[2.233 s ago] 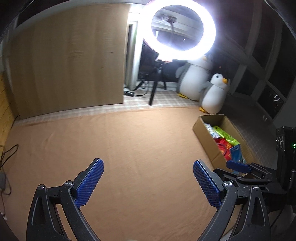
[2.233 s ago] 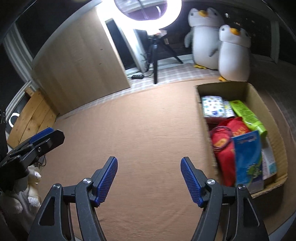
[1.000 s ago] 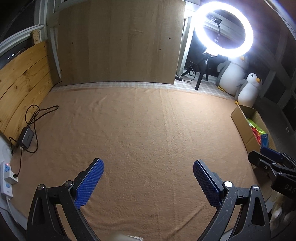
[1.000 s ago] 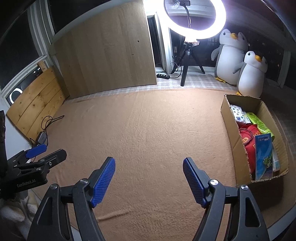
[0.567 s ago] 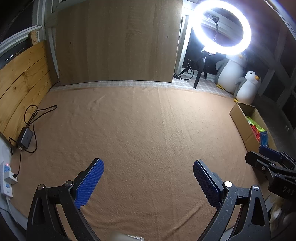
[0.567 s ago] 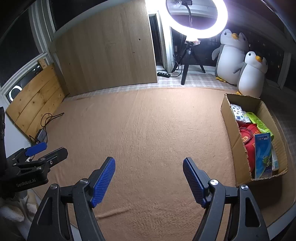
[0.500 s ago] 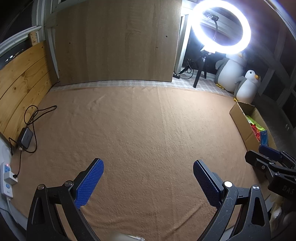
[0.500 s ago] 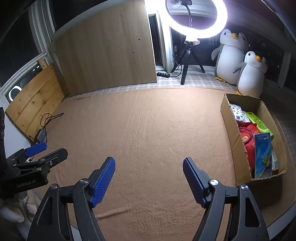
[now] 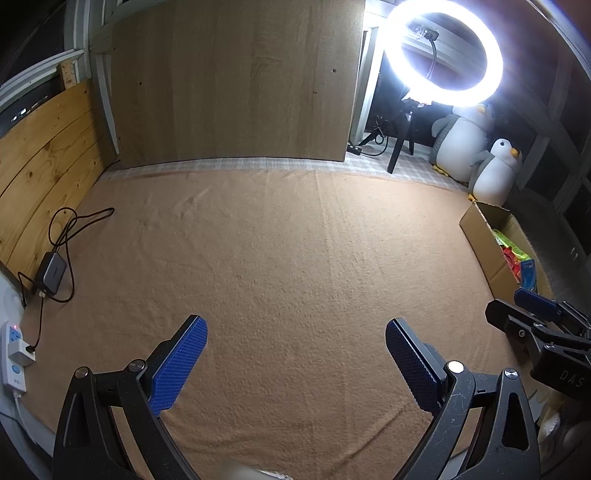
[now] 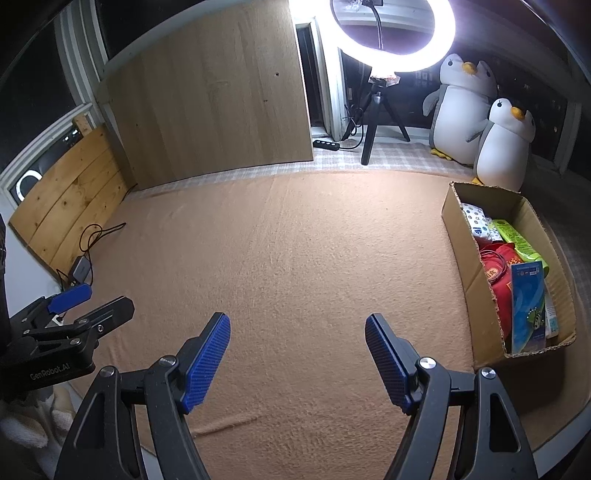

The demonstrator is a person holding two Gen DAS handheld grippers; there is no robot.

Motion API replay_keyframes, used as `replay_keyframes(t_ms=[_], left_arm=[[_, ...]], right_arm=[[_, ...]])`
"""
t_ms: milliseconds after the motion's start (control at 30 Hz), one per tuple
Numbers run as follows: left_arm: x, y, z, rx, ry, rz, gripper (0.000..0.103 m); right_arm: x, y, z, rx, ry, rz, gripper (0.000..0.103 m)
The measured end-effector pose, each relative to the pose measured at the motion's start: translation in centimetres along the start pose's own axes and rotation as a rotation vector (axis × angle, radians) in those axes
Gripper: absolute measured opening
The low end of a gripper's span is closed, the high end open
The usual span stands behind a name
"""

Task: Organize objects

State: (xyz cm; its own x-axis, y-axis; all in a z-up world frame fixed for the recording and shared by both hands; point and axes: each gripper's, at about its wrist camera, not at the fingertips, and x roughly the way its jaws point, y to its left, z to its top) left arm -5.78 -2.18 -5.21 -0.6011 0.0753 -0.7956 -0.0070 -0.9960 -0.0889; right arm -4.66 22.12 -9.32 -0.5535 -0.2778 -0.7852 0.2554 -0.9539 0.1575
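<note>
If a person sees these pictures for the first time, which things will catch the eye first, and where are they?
The glowing ring light on its tripod dominates the far side, with two plush penguins standing just right of it. At the right edge of the tan blanket sits an open cardboard box packed with colourful packets. In front, the right gripper and left gripper are both open with nothing between their blue pads.

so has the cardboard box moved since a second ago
No. In the right wrist view the cardboard box sits at the same spot on the brown blanket, just in front of the small penguin.
</note>
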Motion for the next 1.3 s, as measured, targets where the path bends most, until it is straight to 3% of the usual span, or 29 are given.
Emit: replay_keyframes(t_ms=[1300], left_arm=[[0.07,-0.45,-0.52,-0.015,0.004,0.006,0.099]], right_arm=[[0.62,-0.34,-0.47,0.012,0.024,-0.004,0.072]])
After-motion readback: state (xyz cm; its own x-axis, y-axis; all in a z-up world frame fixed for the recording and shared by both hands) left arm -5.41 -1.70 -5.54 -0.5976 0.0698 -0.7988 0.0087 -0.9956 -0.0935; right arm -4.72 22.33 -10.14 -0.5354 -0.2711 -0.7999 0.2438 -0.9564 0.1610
